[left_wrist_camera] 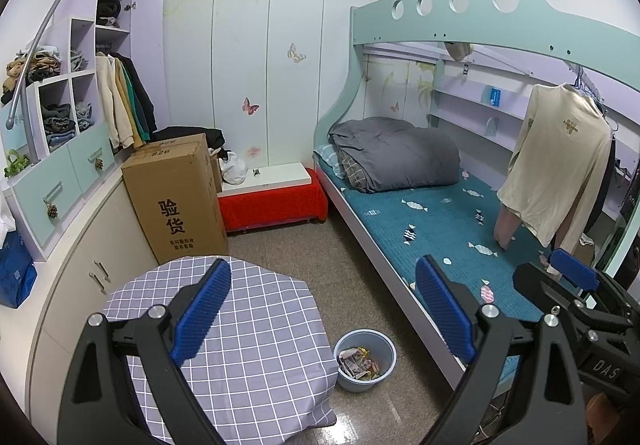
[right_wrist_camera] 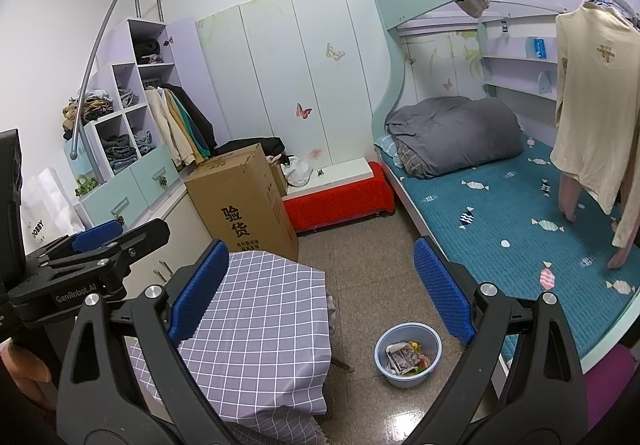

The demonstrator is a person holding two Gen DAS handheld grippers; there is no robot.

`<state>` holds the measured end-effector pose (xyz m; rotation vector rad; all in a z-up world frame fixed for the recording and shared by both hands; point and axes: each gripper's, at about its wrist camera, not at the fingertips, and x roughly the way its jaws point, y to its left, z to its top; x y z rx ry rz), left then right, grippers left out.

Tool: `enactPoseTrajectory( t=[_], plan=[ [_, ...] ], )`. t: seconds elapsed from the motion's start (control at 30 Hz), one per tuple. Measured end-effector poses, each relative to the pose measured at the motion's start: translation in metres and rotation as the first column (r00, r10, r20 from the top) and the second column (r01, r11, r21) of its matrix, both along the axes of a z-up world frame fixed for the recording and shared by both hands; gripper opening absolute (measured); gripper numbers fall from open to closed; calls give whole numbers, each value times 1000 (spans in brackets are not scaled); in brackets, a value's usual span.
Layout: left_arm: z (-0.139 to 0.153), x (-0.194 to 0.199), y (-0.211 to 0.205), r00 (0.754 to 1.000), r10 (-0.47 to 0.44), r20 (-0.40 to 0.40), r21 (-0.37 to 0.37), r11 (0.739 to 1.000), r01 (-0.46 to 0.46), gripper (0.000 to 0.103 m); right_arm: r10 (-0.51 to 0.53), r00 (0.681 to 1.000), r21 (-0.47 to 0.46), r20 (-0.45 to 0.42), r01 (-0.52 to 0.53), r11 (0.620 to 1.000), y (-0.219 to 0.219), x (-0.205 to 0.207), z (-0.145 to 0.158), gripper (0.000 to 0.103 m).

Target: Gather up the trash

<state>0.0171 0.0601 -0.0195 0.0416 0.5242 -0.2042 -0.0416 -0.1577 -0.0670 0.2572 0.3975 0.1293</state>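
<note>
A light blue trash bin stands on the floor between the table and the bed. It holds crumpled paper and coloured wrappers. My left gripper is open and holds nothing; it hangs high above the table's right edge, with the bin below and ahead. My right gripper is also open and holds nothing, at a similar height. Each gripper shows in the other's view: the right one at the right edge, the left one at the left edge.
A table under a grey checked cloth fills the near left. Behind it are a tall cardboard box, a red bench and cabinets. A bunk bed with a teal mattress and a hanging cream shirt lines the right.
</note>
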Motion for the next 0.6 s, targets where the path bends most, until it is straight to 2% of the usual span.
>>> enactPoseTrajectory(
  t=[0.6],
  plan=[
    [-10,8,2,1000,-13,-19,9,1000,13,92,-8,1000,1,-17,8,1000,4,9,-4,92]
  ],
)
